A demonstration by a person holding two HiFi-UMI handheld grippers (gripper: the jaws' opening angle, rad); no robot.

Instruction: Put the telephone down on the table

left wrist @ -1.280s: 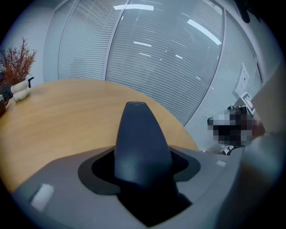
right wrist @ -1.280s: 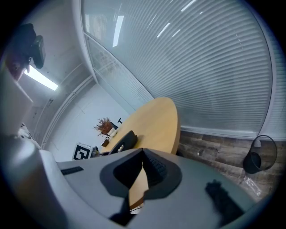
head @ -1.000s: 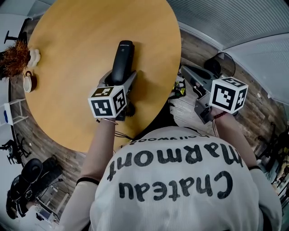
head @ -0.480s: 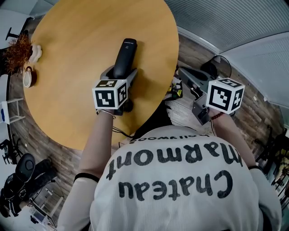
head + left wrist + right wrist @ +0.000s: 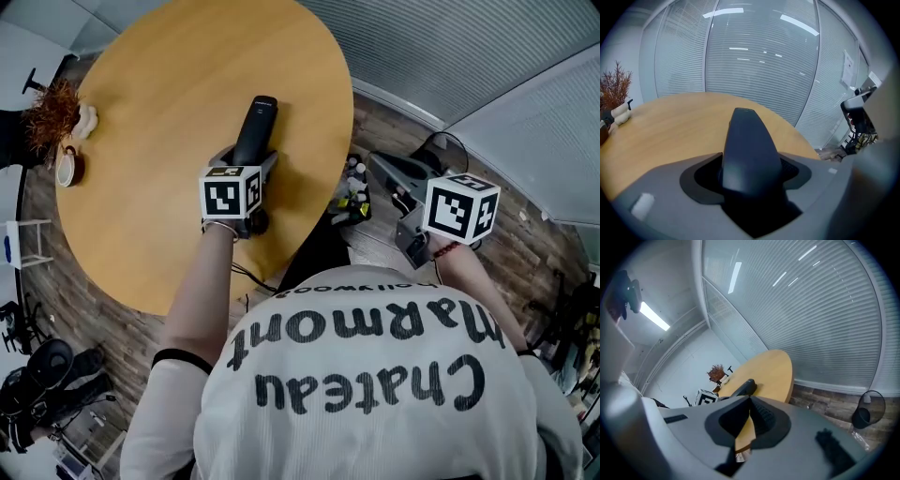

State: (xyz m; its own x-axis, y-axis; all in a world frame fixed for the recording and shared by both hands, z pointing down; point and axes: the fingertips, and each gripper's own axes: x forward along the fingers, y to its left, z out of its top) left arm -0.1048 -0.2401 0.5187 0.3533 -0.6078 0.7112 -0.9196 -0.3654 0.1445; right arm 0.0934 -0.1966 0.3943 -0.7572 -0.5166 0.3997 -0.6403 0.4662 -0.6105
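The telephone (image 5: 256,129) is a slim black cordless handset, smooth and matte, tapering to a rounded far end. It sits just above the centre of the head view, its near end between the jaws of the left gripper (image 5: 248,161). That gripper's dark pads close on the handset's sides. The rest of the handset reaches forward over the table (image 5: 159,84); whether it touches the top cannot be told. The right gripper (image 5: 750,404) hangs at the right of the head view, off the table's edge and well apart from the telephone. Its pads meet at the tips with nothing between them. The table is round, with a plain honey-coloured wooden top that fills the upper left of the head view. At its far left edge stand a reddish dried plant (image 5: 54,111) and a small cup (image 5: 67,167). The floor (image 5: 394,112) is of grey-brown wood planks, and a glass wall with pale horizontal blinds (image 5: 759,61) runs behind the table.
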